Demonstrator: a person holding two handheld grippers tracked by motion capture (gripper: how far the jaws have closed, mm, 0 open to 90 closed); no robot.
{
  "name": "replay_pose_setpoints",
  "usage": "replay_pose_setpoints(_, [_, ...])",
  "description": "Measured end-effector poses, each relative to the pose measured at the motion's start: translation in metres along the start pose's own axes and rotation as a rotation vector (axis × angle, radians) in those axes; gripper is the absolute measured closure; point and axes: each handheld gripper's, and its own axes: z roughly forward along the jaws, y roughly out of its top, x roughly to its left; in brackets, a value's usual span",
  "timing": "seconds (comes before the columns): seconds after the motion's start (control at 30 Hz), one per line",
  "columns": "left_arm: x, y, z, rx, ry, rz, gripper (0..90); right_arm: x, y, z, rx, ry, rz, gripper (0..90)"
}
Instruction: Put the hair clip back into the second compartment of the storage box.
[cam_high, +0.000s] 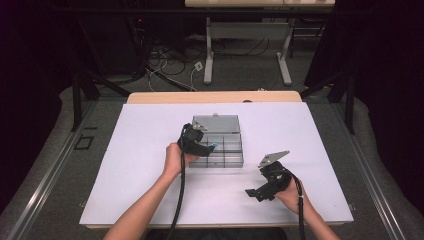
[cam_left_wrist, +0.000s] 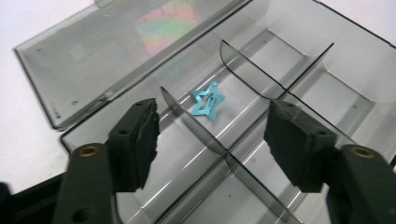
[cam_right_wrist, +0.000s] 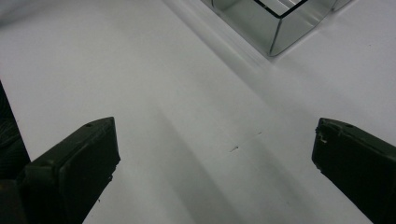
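A white desk (cam_high: 150, 190) stands on grey floor (cam_high: 55, 165); behind it, cables (cam_high: 165, 62) and another table's legs (cam_high: 208, 55).

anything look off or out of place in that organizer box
Nothing looks damaged or spilled. The one oddity is a blue star-shaped clip resting tilted rather than flat in a compartment of the clear organizer box, whose lid lies open. The left gripper hovers open above it.

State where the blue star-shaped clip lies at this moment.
In the left gripper view, the blue star clip lies inside a compartment of the clear divided box, beside a curved divider, just beyond the open left gripper.
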Motion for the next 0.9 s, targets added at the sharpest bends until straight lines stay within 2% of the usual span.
replay_pose_setpoints(0.03, [0.0001,-0.0005,-0.0007,-0.010,0.000,-0.004,30.4,-0.0002,0.0005,-0.0012,0.020,0.000,-0.005,0.2])
replay_pose_setpoints(0.23, [0.0001,-0.0023,-0.0059,0.001,-0.009,0.015,16.9,-0.0004,0.0007,-0.0019,0.020,-0.001,-0.005,0.2])
replay_pose_setpoints(0.3, [-0.0010,-0.0026,-0.0069,0.004,0.011,0.031,15.6,-0.0002,0.0006,-0.0013,0.016,0.000,-0.005,0.2])
replay_pose_setpoints(0.43, [-0.0033,-0.0036,-0.0076,0.008,0.012,0.042,9.3,0.0013,0.0006,0.0000,0.000,0.000,0.002,0.2])
replay_pose_setpoints(0.47, [-0.0036,-0.0036,-0.0079,0.013,0.011,0.046,7.9,0.0011,0.0015,-0.0016,0.022,-0.004,-0.001,0.2])
replay_pose_setpoints(0.53, [-0.0043,-0.0036,-0.0078,0.020,0.017,0.054,5.8,0.0014,0.0015,-0.0015,0.013,-0.013,-0.003,0.2])
replay_pose_setpoints(0.63, [-0.0044,-0.0040,-0.0069,0.027,0.013,0.045,1.0,0.0014,0.0017,-0.0019,0.016,-0.005,0.003,0.2])
replay_pose_setpoints(0.9, [-0.0050,-0.0053,-0.0059,0.032,0.020,0.046,0.0,0.0015,0.0018,-0.0013,0.009,-0.010,0.000,0.2])
